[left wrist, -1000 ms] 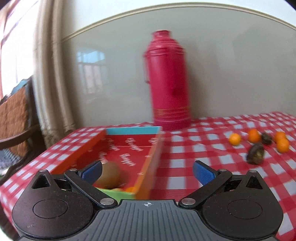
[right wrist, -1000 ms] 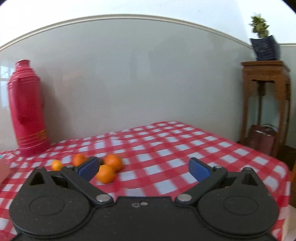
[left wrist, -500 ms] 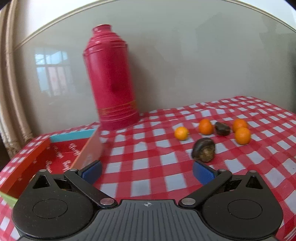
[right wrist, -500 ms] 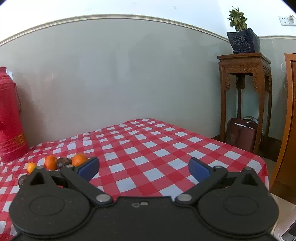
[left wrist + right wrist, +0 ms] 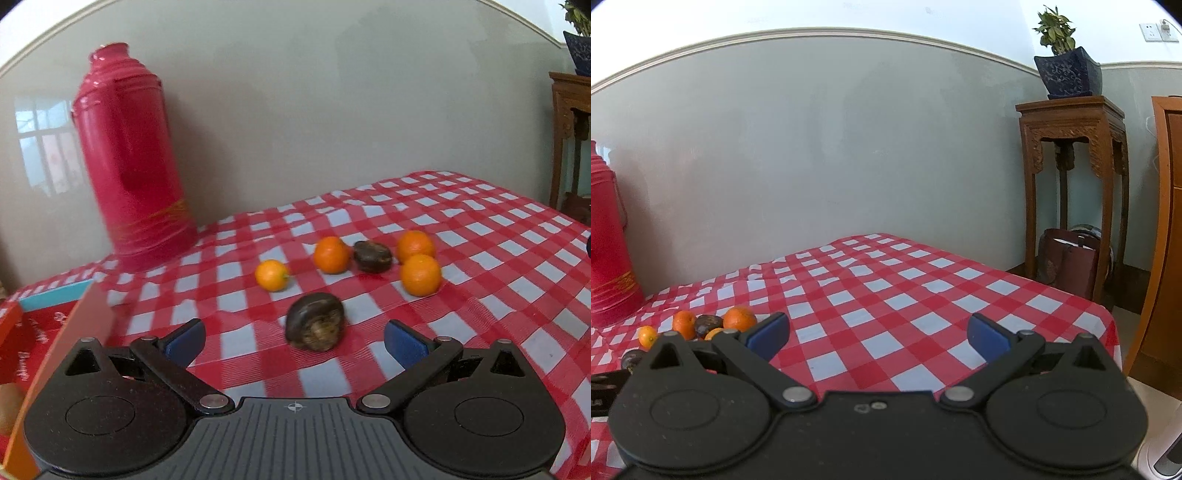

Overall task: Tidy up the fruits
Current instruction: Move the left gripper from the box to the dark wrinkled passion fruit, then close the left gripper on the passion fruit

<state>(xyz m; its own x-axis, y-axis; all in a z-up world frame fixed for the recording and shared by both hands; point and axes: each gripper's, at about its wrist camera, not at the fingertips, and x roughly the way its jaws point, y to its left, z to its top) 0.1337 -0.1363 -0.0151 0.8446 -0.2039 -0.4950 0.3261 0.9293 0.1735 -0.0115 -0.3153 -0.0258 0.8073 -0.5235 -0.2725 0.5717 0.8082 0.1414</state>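
Checkered cloth (image 5: 480,236): dark fruit (image 5: 315,326) between spread left gripper (image 5: 293,341) (empty).

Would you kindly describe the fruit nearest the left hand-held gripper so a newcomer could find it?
Start at the tall red thermos and look right to the loose fruit. The dark brown fruit lies nearest, alone, ahead of the oranges; its twin sits among them.

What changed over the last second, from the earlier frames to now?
The left tool swung right, from over the red cardboard box to the nearer dark brown fruit. The right tool turned right, away from the fruit. Both stayed open and empty; no fruit moved.
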